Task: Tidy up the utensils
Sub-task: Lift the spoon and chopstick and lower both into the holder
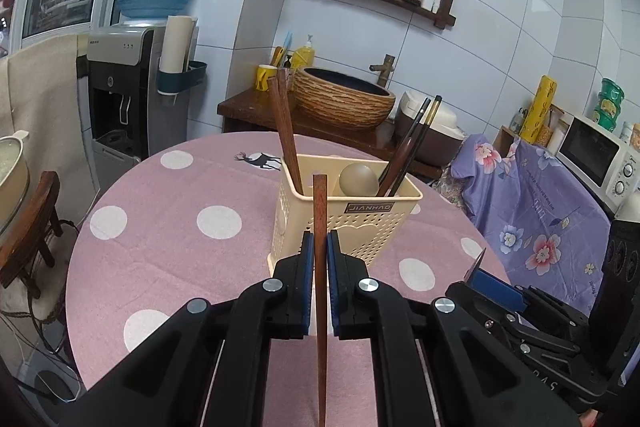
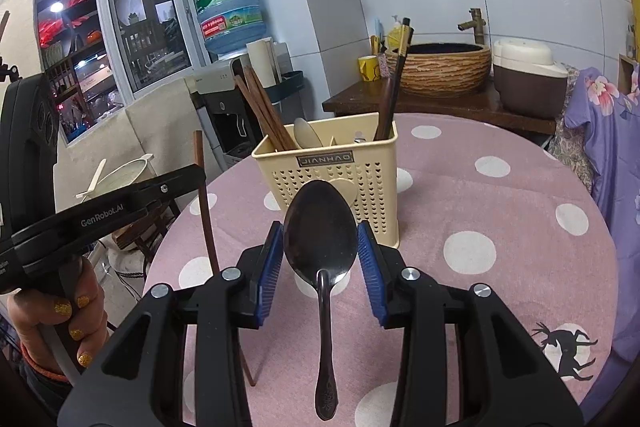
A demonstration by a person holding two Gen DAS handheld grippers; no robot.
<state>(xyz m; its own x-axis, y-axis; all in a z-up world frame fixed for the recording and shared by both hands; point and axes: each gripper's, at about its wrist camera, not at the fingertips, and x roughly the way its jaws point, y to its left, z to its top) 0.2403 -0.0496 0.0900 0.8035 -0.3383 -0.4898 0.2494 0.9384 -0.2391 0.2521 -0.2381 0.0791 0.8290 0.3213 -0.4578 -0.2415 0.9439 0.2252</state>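
While both grippers hover over a round bench draped in a pink cloth with white dots, the scene reads as follows.
Holder: cream perforated plastic utensil basket standing upright on the bench, labelled JIANHAO.
Holder contents: pair of reddish-brown wooden chopsticks leaning left in the left section; pale rounded spoon in the middle; pair of dark chopsticks leaning right in the right section.
Left gripper: blue-padded fingers narrowed onto a single reddish-brown wooden chopstick, held upright just in front of the holder.
Right gripper: fingers moderately apart, pressed on both edges of the bowl of a shiny metal spoon, handle pointing back toward the camera, near the holder's front.
Surroundings: striped woven-look basin on a dark wooden counter behind; water dispenser with blue bottle at left; white microwave at right.
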